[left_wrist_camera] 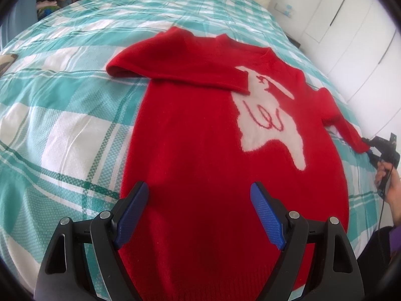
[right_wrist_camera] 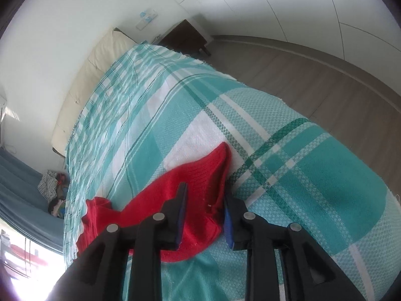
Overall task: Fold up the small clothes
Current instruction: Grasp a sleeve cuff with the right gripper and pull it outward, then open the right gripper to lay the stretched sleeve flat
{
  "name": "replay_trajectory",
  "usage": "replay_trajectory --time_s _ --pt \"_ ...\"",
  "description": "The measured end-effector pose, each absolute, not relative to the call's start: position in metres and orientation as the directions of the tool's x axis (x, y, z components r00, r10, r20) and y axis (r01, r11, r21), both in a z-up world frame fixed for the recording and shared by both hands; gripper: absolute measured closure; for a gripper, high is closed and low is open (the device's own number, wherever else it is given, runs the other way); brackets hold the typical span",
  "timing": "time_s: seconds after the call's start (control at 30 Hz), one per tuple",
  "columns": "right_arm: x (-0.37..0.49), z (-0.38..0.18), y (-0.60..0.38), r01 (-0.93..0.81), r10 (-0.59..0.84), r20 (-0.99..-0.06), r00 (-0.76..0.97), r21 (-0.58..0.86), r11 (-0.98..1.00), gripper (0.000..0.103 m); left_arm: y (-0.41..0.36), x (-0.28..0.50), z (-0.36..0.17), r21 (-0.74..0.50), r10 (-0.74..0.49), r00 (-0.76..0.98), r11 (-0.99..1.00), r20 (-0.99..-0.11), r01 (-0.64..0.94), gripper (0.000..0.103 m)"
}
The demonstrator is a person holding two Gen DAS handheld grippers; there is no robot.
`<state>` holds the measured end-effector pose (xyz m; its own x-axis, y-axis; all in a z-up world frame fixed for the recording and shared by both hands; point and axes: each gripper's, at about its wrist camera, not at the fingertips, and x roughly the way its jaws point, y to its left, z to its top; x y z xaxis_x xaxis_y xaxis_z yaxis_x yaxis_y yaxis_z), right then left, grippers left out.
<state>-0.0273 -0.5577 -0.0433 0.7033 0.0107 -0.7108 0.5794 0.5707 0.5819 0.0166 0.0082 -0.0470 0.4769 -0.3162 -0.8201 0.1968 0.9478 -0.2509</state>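
On the checked bedspread (left_wrist_camera: 62,130), the left gripper (left_wrist_camera: 198,215) hovers tilted down over the red sweater (left_wrist_camera: 200,138), jaws wide with nothing in them. The right gripper (right_wrist_camera: 205,215) angles down at the sleeve cuff (right_wrist_camera: 200,173), jaws narrow around it, can't tell if gripping.

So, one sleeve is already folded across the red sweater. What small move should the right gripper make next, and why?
Probably close on the cuff and carry it across the chest. The red sweater lies flat on the bed cover, with its other sleeve stretched out sideways. The right gripper has that sleeve's cuff between parted jaws. The left gripper hangs open above the hem.
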Motion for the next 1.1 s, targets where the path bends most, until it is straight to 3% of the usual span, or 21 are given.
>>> replay_trajectory --time_s 0.07,0.3,0.6,0.8,0.93,1.1 --pt "-0.025 -0.04 -0.555 0.618 -0.042 -0.75 0.66 0.511 0.597 0.099 0.006 0.016 -0.048 -0.239 -0.31 0.475 0.949 -0.823 0.205 0.018" --pt "-0.059 -0.005 -0.566 0.775 -0.356 -0.769 0.531 0.27 0.571 0.099 0.006 0.014 -0.049 -0.215 -0.29 0.473 0.954 -0.832 0.207 0.018" --pt "-0.061 -0.023 -0.574 0.831 -0.377 -0.837 0.396 0.152 0.535 0.1 0.001 0.013 -0.053 -0.144 -0.238 0.475 0.964 -0.847 0.225 0.018" --pt "-0.067 -0.027 -0.578 0.823 -0.343 -0.841 0.418 0.191 0.535 0.098 -0.006 0.011 -0.055 -0.092 -0.205 0.48 0.964 -0.853 0.248 0.018" --pt "-0.084 -0.025 -0.585 0.848 -0.344 -0.84 0.42 0.229 0.477 0.08 -0.011 0.008 -0.055 -0.062 -0.188 0.486 0.963 -0.854 0.262 0.016" --pt "-0.106 0.002 -0.579 0.886 -0.446 -0.805 0.392 0.199 0.42 0.078 -0.009 0.005 -0.048 -0.083 -0.212 0.485 0.958 -0.849 0.274 0.015"
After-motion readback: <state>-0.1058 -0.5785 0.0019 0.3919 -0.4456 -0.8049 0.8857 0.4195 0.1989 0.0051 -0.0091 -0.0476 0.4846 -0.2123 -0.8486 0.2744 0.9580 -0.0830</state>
